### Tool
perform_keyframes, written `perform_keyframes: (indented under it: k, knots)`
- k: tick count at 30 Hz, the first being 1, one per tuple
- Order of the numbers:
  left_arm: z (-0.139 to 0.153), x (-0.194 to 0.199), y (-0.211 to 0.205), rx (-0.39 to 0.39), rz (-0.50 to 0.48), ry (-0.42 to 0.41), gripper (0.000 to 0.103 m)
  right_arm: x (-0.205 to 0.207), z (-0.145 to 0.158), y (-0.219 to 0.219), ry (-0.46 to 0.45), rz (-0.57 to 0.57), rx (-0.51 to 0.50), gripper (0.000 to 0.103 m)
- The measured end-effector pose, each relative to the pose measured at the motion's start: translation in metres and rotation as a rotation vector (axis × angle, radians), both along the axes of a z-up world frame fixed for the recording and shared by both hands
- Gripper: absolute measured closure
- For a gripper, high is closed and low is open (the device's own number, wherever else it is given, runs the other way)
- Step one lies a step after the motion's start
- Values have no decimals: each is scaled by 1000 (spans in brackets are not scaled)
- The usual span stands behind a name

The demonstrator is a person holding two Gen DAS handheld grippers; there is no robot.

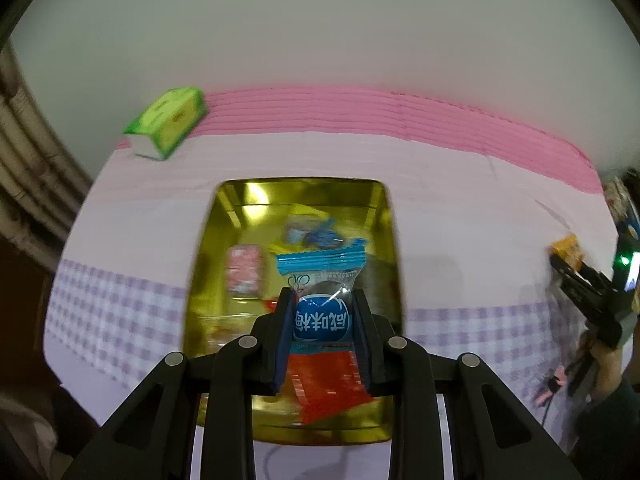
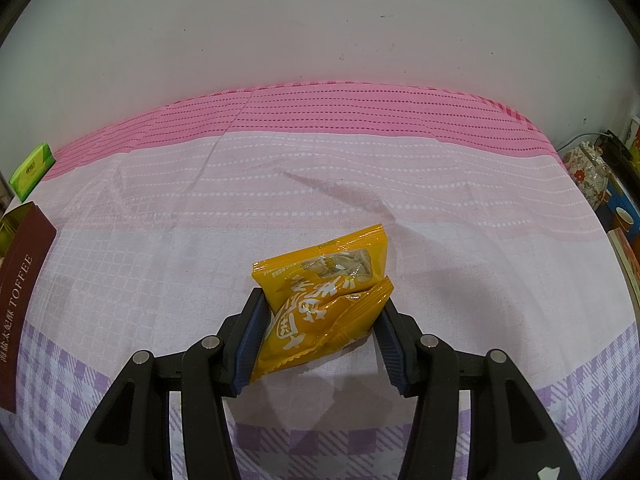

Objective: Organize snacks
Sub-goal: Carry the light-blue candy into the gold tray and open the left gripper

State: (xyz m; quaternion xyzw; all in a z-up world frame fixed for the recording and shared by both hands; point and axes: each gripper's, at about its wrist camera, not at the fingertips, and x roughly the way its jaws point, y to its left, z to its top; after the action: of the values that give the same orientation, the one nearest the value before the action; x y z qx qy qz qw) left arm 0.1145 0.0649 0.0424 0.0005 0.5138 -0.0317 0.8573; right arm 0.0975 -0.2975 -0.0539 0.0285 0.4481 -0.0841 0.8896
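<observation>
left tool (image 1: 322, 316) grips blue candy (image 1: 320, 300) above gold tin (image 1: 208, 264) | right tool (image 2: 320, 328) clamps yellow packet (image 2: 324, 304) | pink-lilac cloth (image 2: 280, 184) beneath, white wall (image 2: 280, 20) ahead

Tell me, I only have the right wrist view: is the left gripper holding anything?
Observer: Yes, the left gripper is shut on a blue candy packet.
Operator: Where is it?
Observer: Above an open gold tin.
Operator: Anything in the tin?
Observer: Several wrapped snacks, including a red packet and a pink one.
</observation>
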Motion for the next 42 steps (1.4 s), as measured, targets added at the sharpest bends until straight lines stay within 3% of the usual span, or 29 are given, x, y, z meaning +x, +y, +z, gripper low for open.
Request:
perform_keyframes:
  k: [7,25,42]
  knots:
    - [-11,-2,32,47,51,18,75,0,0,0,0,0,0,53]
    - [-70,-16,37,97,36,136,75,0,0,0,1,1,-1,53]
    - [-86,-15,41,122,32,151,74,0,-1,-2,2,0,-4,52]
